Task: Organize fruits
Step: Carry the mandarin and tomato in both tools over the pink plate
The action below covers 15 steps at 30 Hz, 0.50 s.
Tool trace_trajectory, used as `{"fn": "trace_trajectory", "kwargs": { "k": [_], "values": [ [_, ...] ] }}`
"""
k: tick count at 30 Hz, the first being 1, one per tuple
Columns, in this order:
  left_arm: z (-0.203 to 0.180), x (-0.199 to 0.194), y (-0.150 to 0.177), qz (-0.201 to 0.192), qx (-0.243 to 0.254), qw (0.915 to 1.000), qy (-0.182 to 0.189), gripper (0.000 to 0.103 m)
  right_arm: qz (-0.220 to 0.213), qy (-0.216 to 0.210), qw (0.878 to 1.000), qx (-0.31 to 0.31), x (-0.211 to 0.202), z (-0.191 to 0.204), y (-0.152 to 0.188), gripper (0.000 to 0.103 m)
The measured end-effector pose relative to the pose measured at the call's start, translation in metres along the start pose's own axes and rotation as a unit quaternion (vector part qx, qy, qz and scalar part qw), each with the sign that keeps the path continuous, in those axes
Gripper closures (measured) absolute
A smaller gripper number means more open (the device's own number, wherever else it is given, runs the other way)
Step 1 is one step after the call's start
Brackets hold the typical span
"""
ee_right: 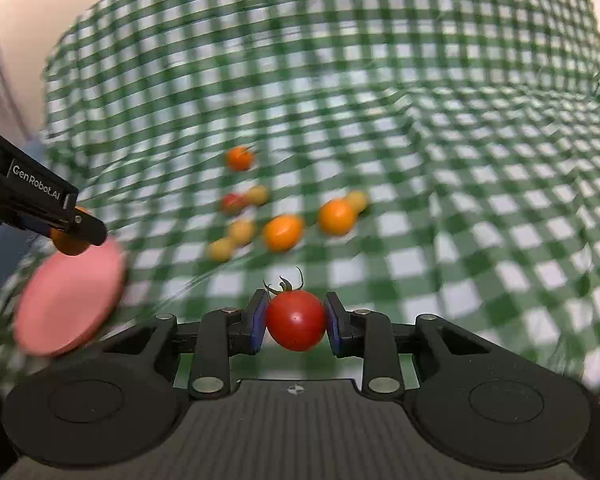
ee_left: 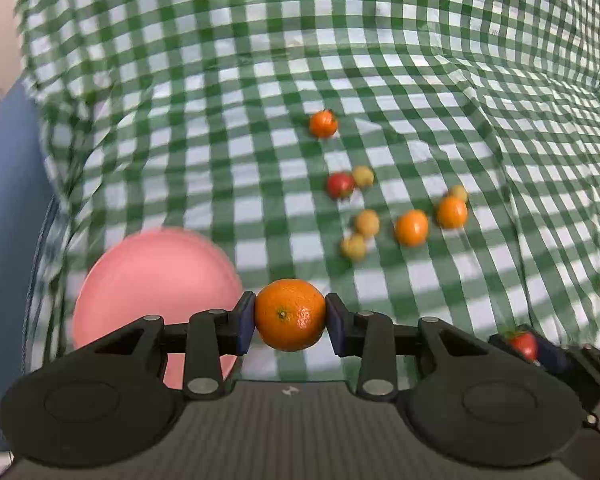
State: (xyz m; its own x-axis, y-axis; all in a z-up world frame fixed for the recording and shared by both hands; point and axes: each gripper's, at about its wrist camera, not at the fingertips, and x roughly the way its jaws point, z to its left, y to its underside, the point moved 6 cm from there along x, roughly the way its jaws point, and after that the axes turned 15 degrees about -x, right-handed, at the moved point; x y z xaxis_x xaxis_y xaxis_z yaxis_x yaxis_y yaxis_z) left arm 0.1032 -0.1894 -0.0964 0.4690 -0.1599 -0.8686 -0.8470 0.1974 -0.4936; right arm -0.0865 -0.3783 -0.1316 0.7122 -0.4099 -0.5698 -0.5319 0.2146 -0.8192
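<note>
My left gripper is shut on a mandarin, held above the cloth just right of the pink plate. My right gripper is shut on a red tomato with a green stem. In the left wrist view the right gripper with its tomato shows at the lower right. In the right wrist view the left gripper hangs over the pink plate. Loose on the cloth lie three mandarins, a red tomato and several small yellow fruits.
A green and white checked cloth covers the table, wrinkled at the right. A blue surface lies past the cloth's left edge. A pale wall stands behind.
</note>
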Motion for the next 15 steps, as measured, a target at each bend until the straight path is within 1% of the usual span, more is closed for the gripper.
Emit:
{"fn": "trace_trajectory", "kwargs": {
  "k": [2, 5, 8, 12, 15],
  "values": [
    [0.015, -0.015, 0.013, -0.004, -0.01, 0.9999, -0.004, 0.062, -0.002, -0.012, 1.0, -0.004, -0.012, 0.015, 0.002, 0.072],
    [0.041, -0.039, 0.036, -0.012, -0.032, 0.9994, -0.005, 0.062, -0.013, -0.027, 0.999, -0.03, -0.028, 0.044, -0.001, 0.072],
    [0.069, -0.063, 0.057, -0.022, -0.058, 0.998, -0.011, 0.062, -0.025, -0.044, 0.998, -0.049, -0.041, 0.064, -0.006, 0.072],
    [0.108, -0.093, 0.084, -0.045, -0.092, 0.9944, -0.028, 0.062, -0.041, -0.051, 0.995, -0.078, -0.059, 0.085, -0.012, 0.072],
    [0.129, -0.107, 0.096, -0.048, -0.119, 0.9913, -0.029, 0.062, -0.048, -0.053, 0.993, -0.099, -0.068, 0.097, -0.013, 0.072]
  ]
}}
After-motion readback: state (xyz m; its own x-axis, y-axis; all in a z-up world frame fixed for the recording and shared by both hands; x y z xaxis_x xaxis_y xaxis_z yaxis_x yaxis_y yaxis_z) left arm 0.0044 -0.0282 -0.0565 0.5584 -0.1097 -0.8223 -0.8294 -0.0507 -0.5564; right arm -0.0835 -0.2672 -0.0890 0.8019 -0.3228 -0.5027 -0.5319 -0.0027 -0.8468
